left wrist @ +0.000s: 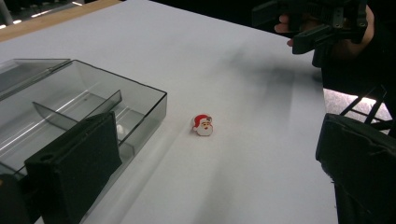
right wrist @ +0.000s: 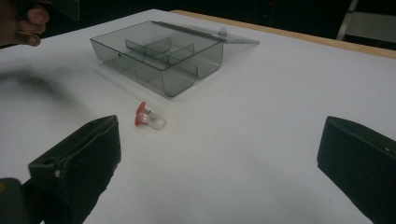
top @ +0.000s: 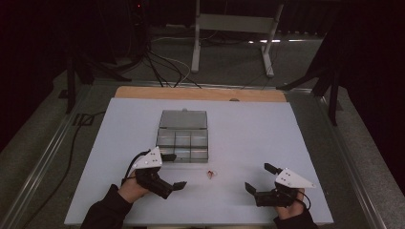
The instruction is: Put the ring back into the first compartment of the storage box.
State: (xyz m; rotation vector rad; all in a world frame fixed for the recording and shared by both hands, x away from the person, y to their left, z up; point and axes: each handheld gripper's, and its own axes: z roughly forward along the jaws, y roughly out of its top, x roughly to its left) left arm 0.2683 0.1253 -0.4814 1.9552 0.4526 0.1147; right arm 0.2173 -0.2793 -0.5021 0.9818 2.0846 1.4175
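Grippers (top: 173,170) (top: 258,178): two; ring (top: 210,174): one.

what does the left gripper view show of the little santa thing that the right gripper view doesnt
Left gripper view: the Santa ring faces the camera, showing its red hat, white beard and face. Right gripper view: the same ring seen side-on, showing its clear band behind the red edge. Both: it lies loose on the white table, apart from the open clear compartment box, with both grippers open and not touching it.
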